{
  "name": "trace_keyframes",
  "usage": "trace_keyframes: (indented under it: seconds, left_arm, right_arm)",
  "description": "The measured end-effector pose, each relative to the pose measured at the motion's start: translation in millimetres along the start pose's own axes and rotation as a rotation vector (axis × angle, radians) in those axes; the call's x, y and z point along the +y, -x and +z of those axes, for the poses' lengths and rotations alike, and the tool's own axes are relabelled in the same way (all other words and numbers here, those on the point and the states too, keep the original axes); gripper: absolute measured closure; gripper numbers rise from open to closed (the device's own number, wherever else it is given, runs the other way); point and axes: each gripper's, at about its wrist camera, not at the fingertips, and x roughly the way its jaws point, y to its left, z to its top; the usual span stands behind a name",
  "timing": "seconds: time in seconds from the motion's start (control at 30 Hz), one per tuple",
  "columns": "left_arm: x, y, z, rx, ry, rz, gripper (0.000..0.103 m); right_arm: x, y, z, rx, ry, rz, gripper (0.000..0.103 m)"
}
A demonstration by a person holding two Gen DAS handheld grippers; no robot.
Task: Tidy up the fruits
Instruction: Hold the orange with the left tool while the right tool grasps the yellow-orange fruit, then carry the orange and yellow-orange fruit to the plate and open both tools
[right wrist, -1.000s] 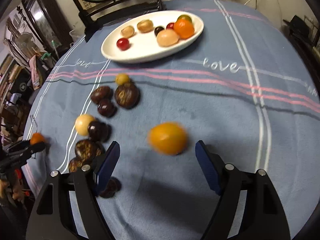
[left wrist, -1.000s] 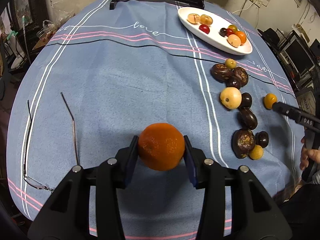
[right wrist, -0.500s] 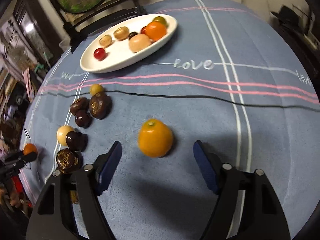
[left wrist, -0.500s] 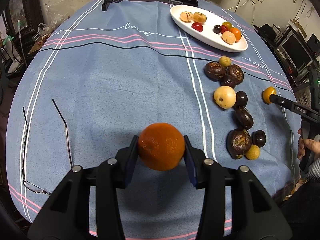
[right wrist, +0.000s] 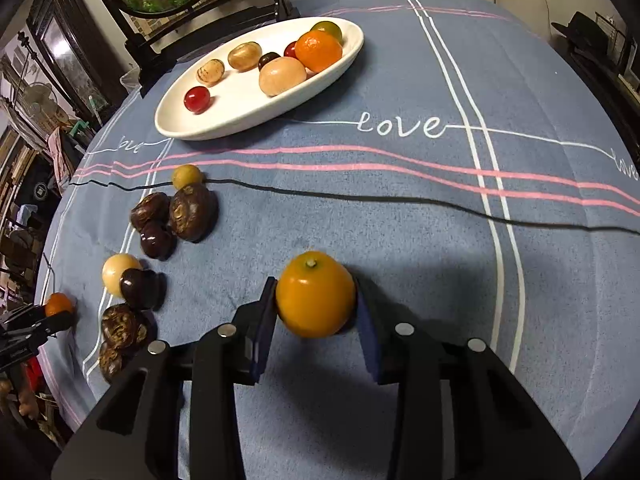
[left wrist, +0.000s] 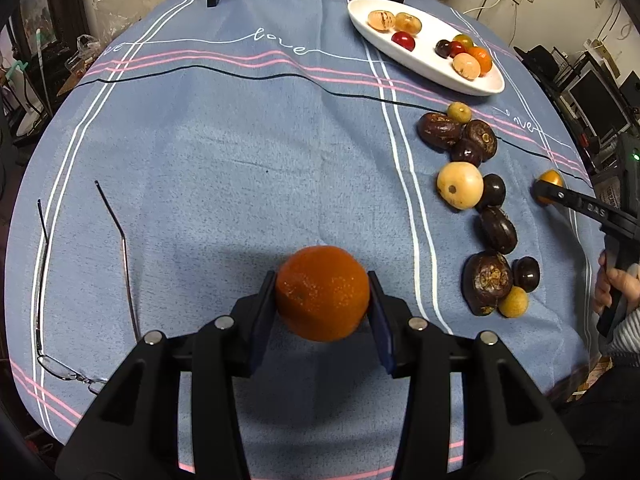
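While clamped between both blue pads, dark orange [left wrist: 322, 293] sits in left gripper [left wrist: 322, 300], raised above blue tablecloth [left wrist: 240, 152]; shadow falls on cloth beneath. Jaws closed on fruit, both pads touching its sides.

Right gripper [right wrist: 316, 312]: jaws narrowed around yellow-orange citrus [right wrist: 315, 294], stem end facing up. Left pad touching skin; right pad just beside fruit, contact not certain. Cannot tell whether fruit rests on cloth or hangs slightly above.

White oval plate [right wrist: 224, 120] at far side of table, near chair back. Holding: red cherry-like fruit [right wrist: 197, 99], two tan striped fruits, pale peach-coloured fruit [right wrist: 282, 76], small orange [right wrist: 320, 50], one green-topped fruit behind it, two small dark-and-red ones between.

Loose fruit row on cloth between plate and near edge: small yellow-green fruit [left wrist: 459, 112], cluster of dark wrinkled fruits [left wrist: 456, 136], pale yellow round fruit [left wrist: 460, 185] touching a dark glossy one, more dark fruits [left wrist: 487, 282] nearer, small yellow one [left wrist: 513, 301] beside them.

Eyeglasses [left wrist: 80, 280], arms unfolded, lying at left side of cloth, well apart from fruit.
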Motion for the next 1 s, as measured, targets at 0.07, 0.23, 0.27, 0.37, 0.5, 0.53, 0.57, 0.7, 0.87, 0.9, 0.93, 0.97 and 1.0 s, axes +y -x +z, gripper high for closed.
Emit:
trace_keyframes:
  seconds: [0.07, 0.23, 0.27, 0.37, 0.5, 0.53, 0.57, 0.7, 0.87, 0.9, 0.93, 0.97, 1.0]
  left_arm:
    - [-1, -4, 2, 0.004, -0.003, 0.001, 0.059]
    - [-8, -15, 9, 0.007, -0.014, 0.011, 0.059]
    - [-10, -15, 11, 0.002, -0.017, 0.01, 0.059]
    - [-17, -21, 16, -0.007, -0.047, 0.033, 0.059]
    - [-17, -25, 22, -0.018, -0.058, 0.041, 0.059]
    - [-16, -25, 24, -0.019, -0.053, 0.038, 0.06]
    - [-16, -24, 26, -0.023, -0.049, 0.034, 0.06]
    - [-20, -19, 39, -0.05, -0.057, 0.007, 0.06]
    - [-40, -13, 87, -0.094, -0.102, -0.041, 0.06]
    - [-45, -13, 98, -0.102, -0.11, -0.05, 0.06]
    - [-52, -14, 114, -0.114, -0.124, -0.061, 0.06]
    - [-59, -16, 132, -0.128, -0.133, -0.075, 0.06]
    - [-64, -17, 143, -0.136, -0.139, -0.087, 0.06]
  right_arm:
    - [-1, 7, -7, 0.008, -0.014, 0.025, 0.066]
    - [20, 21, -33, 0.034, 0.075, 0.038, 0.066]
    - [26, 25, -35, 0.027, 0.112, 0.021, 0.065]
    - [35, 33, -37, 0.014, 0.172, -0.003, 0.065]
    - [32, 35, -35, 0.007, 0.163, -0.01, 0.065]
    - [30, 35, -33, 0.006, 0.155, -0.01, 0.065]
    - [29, 35, -33, 0.005, 0.148, -0.01, 0.065]
    - [20, 36, -27, 0.002, 0.111, -0.004, 0.065]
    - [12, 34, 4, -0.012, 0.054, 0.036, 0.065]
    - [14, 34, 20, -0.032, 0.054, 0.047, 0.065]
    - [17, 34, 32, -0.049, 0.06, 0.051, 0.065]
    - [20, 33, 46, -0.067, 0.067, 0.057, 0.065]
    - [26, 31, 63, -0.088, 0.077, 0.069, 0.065]
